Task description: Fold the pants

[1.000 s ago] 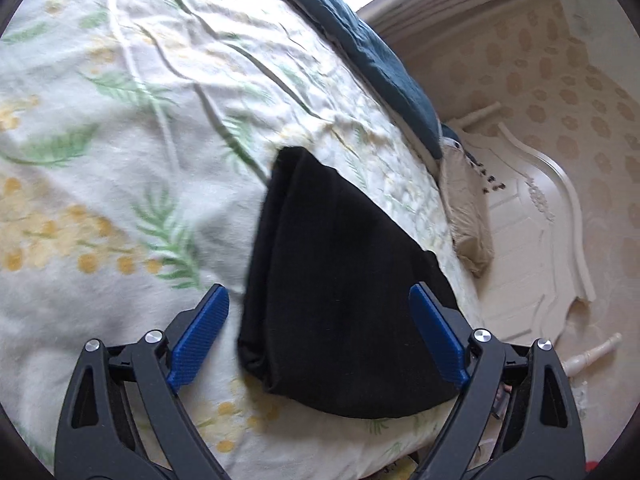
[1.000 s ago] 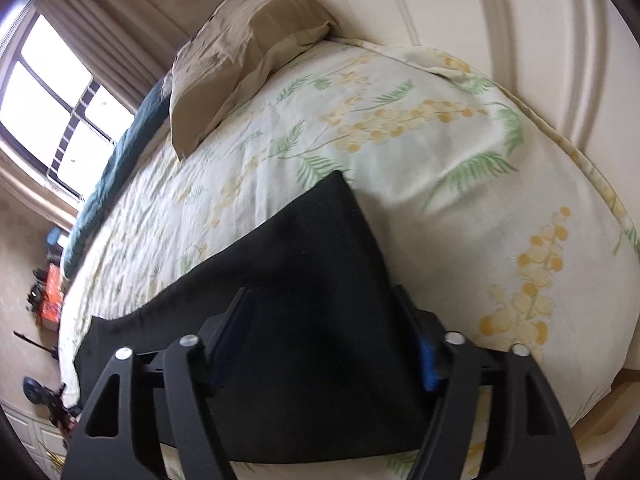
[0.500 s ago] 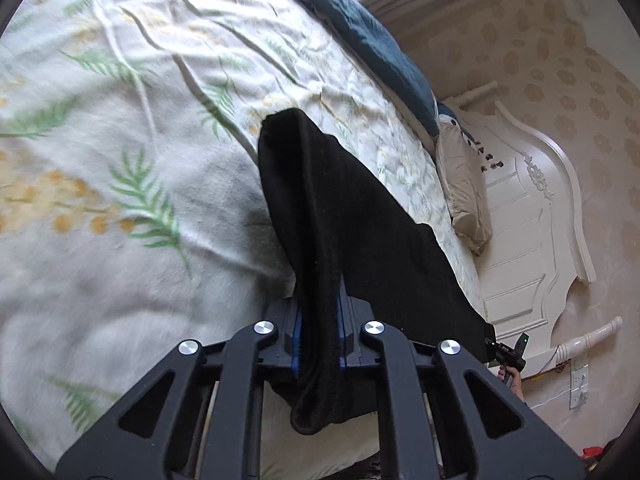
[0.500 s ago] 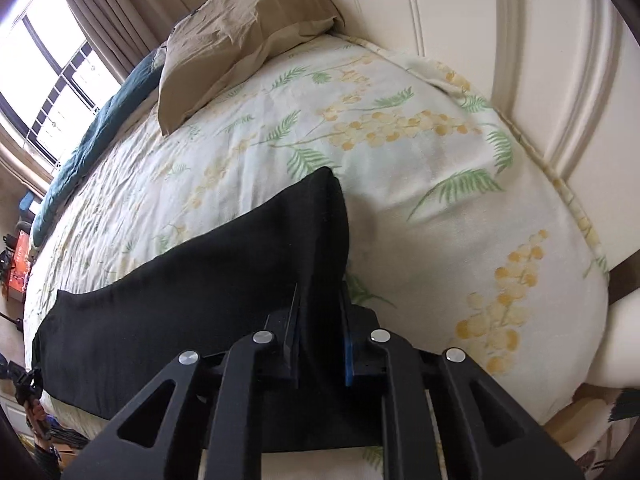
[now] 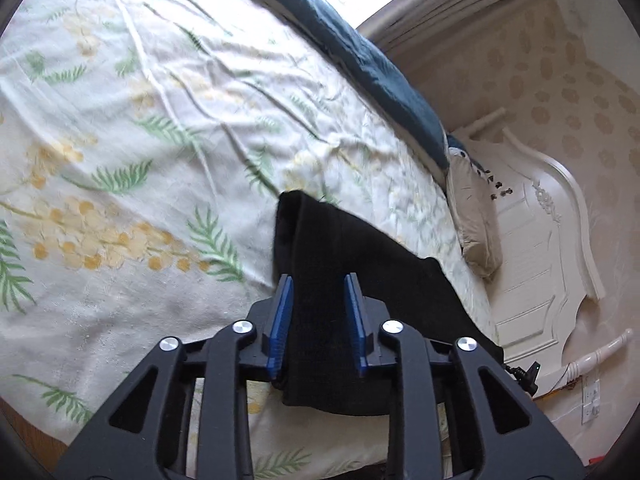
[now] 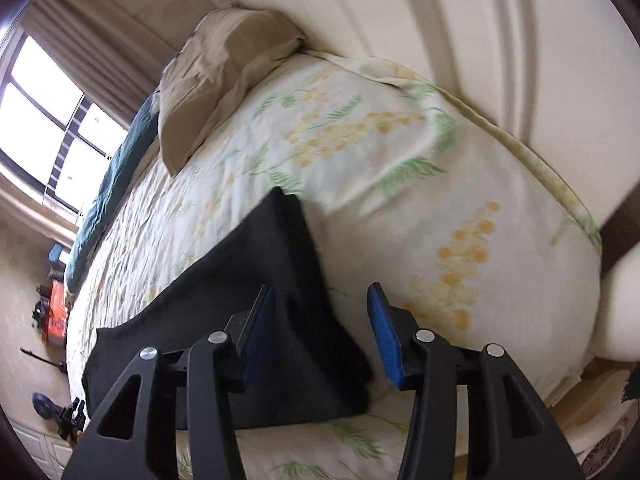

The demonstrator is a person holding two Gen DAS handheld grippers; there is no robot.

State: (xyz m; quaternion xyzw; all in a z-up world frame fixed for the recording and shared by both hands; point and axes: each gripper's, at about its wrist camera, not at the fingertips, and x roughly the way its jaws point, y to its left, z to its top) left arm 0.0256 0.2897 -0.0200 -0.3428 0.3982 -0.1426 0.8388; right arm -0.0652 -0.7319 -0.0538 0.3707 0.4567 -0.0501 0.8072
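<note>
Black pants (image 5: 384,272) lie folded along the near edge of a floral bedspread (image 5: 140,140). My left gripper (image 5: 318,278) has its blue pads on either side of one end of the pants. Its jaws are opening, and the cloth stands in a loose ridge between them without being pinched. In the right wrist view the pants (image 6: 240,272) stretch away to the left. My right gripper (image 6: 320,288) straddles their near corner. Its jaws are opening too: the left pad brushes the cloth and the right pad stands clear over the sheet.
A tan pillow (image 6: 216,80) and a teal blanket (image 5: 372,72) lie along the far side of the bed. The white headboard (image 5: 552,248) and the wall (image 6: 480,20) border it. The bed's near edge drops off just below both grippers.
A second ago both grippers hung wide open over the flat pants. Half a second ago both were shut on the cloth's edge. Now both pairs of jaws have parted again.
</note>
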